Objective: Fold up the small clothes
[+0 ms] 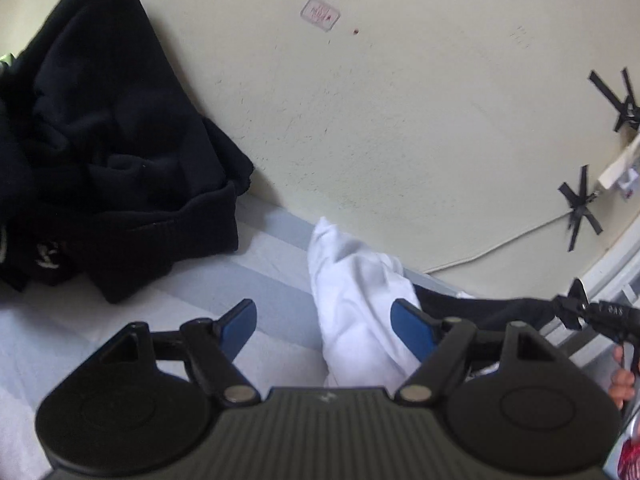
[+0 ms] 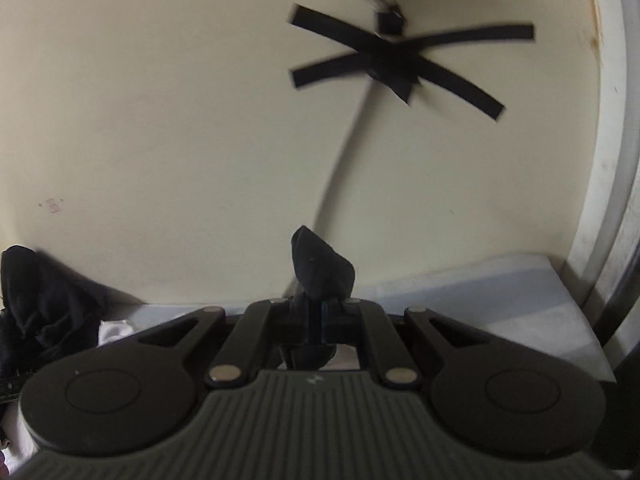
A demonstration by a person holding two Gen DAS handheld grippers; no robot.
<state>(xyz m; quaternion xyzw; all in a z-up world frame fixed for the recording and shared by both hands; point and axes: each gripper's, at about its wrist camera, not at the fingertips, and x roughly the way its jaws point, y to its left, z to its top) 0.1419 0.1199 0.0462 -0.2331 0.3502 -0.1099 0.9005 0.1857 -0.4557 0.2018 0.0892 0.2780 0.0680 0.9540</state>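
My right tool (image 2: 318, 320) pinches a dark garment (image 2: 322, 268); left tool (image 1: 324, 326) gapes empty beside white cloth (image 1: 356, 300); black pile (image 1: 108, 140) ahead-left unfolded.

Black clothes pile (image 1: 100, 140) cut off at the left edge; crossed tape (image 2: 396, 64) blurred.

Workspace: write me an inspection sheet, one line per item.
Surface: bed sheet with pale blue and white stripes, against a wall.
Job's things: white garment lying between the open fingers; small black cloth pinched.
Clutter: heap of black clothes at the wall.
Grippers: left gripper open; right gripper shut on the black cloth.
Cables: white cable along the wall, fixed with black tape crosses.
Surroundings: cream wall, marked.
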